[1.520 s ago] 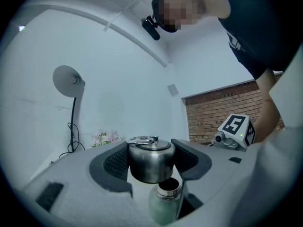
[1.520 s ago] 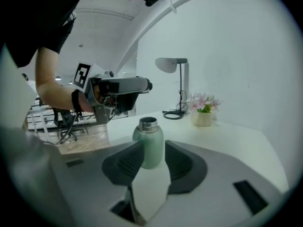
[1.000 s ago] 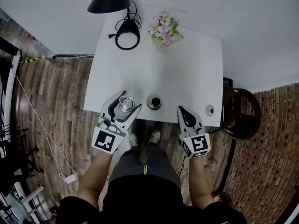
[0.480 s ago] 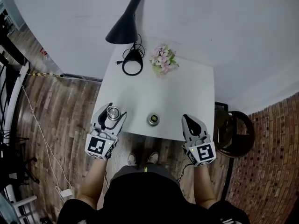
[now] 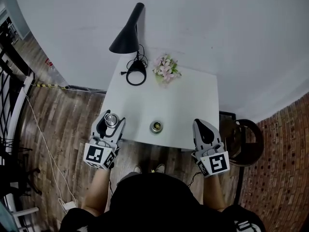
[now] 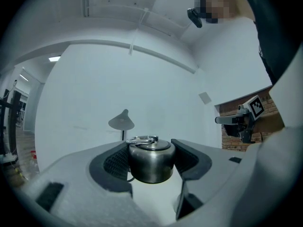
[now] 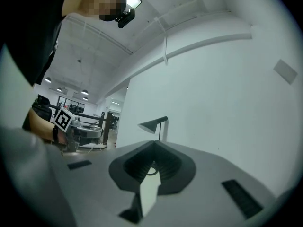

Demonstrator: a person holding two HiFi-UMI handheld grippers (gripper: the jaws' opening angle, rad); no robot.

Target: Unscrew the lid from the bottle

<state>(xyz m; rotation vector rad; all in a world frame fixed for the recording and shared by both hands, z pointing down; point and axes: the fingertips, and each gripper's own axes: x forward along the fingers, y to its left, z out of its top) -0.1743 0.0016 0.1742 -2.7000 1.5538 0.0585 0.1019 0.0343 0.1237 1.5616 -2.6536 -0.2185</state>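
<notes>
While your left gripper (image 5: 111,118) sits at the desk's (image 5: 183,100) near left corner, its jaws are spread wide and pinch the steel lid (image 6: 150,162) by its sides. There's a wire ring on top of the lid. The lid's lower rim sinks between the pads (image 6: 113,162), so the thread is hidden. Your left gripper view shows no desk top, so I can't tell whether the lid is clear of the surface.

The bottle (image 5: 156,126) stands at the near edge, roughly midway along and apart from both grippers, with its mouth uncovered. From the head view you only get the rim and a dark opening; the body is hidden beneath it. Neither gripper view picks it up.

Your right gripper (image 5: 200,124) is at the near right corner, jaws pressed together with nothing between them. It covers that corner of the desk.

The black lamp (image 5: 128,35) is at the far left corner, with the flowers (image 5: 165,67) just beside it on the far edge. Past the right edge is a dark round seat (image 5: 246,137), partly cut off by the desk. Stool or chair, can't tell.
</notes>
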